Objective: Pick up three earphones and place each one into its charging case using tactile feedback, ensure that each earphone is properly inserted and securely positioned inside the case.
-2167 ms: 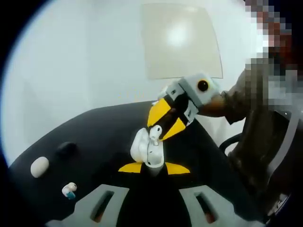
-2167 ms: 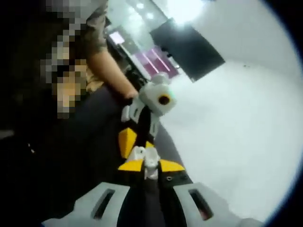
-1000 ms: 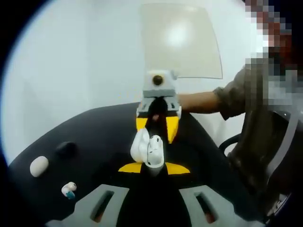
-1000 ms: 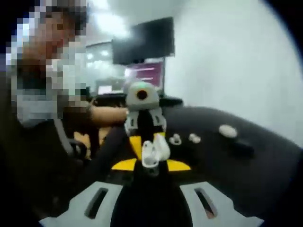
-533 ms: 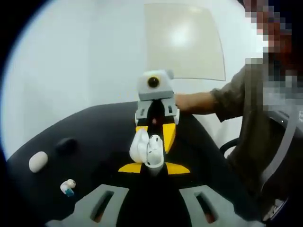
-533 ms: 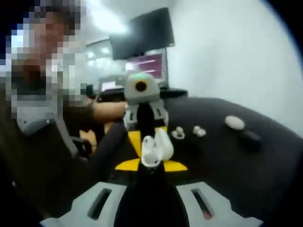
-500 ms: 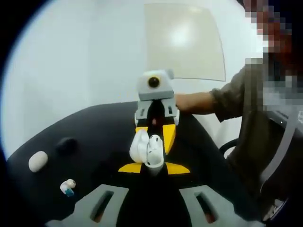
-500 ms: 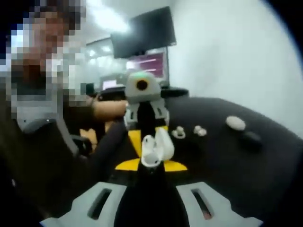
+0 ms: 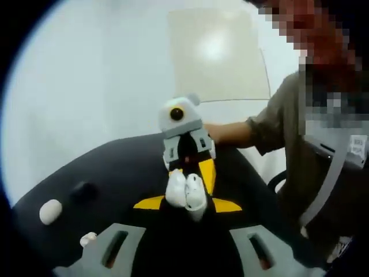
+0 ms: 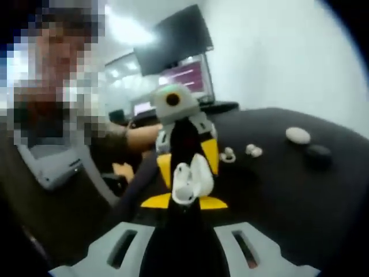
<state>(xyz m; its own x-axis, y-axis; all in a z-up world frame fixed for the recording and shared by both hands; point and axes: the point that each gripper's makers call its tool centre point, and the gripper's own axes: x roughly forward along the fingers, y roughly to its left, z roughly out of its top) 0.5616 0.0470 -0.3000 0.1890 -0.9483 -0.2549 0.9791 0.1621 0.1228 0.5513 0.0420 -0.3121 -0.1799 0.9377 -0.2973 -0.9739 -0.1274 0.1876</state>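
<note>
Both grippers meet above a black table (image 9: pixel 115 167); the left gripper (image 9: pixel 187 205) is clenched on an open white charging case (image 9: pixel 185 192), lifted off the table; the right gripper (image 10: pixel 184 202) faces it, jaws closed at the case, though I cannot tell what they pinch. An earphone only half seated might pop out if released. The right gripper view shows two loose earphones (image 10: pixel 239 152) lying together; the left gripper view shows a white closed case (image 9: pixel 50 211).

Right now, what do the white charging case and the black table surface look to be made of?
The charging case, held open between the two tools, looks like glossy moulded plastic: smooth, rounded, with soft highlights. The table surface looks matte black, perhaps a mat or coated board; it shows no glare, and blur hides any texture.
</note>
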